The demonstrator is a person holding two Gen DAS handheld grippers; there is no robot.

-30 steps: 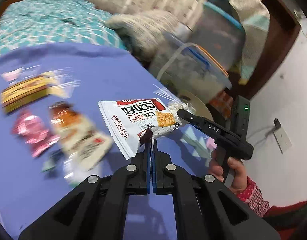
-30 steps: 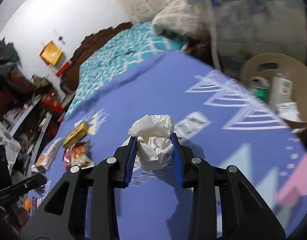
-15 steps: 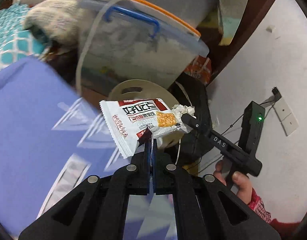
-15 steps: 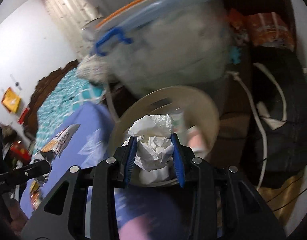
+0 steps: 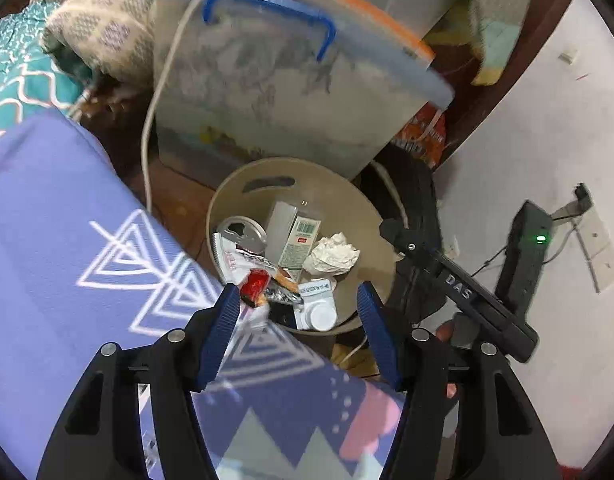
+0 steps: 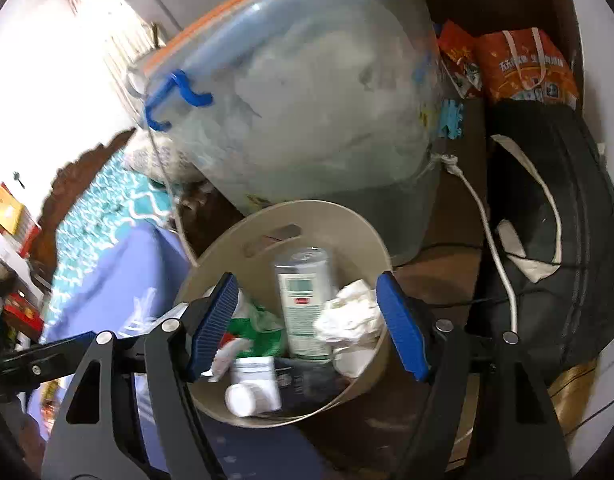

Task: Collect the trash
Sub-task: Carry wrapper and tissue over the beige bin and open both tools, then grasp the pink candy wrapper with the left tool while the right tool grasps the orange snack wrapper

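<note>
Round beige bin (image 5: pixel 371 216), crumpled white tissue (image 5: pixel 331 255)

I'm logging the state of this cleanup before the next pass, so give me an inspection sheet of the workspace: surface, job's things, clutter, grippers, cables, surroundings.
Surface: purple patterned mat, bare where visible; its edge meets the bin.
Job's things: beige trash bin holds a crumpled tissue, a snack wrapper, a can, a white pill bottle and a small carton.
Clutter: nothing seen loose on the mat.
Grippers: left gripper and right gripper are open above the bin, jaws having just opened, nothing between the pads.
Cables: white cord beside the bin; a power strip with a green light.
Surroundings: clear storage box with blue latches behind the bin, black bag, orange bags, teal bedspread.
</note>
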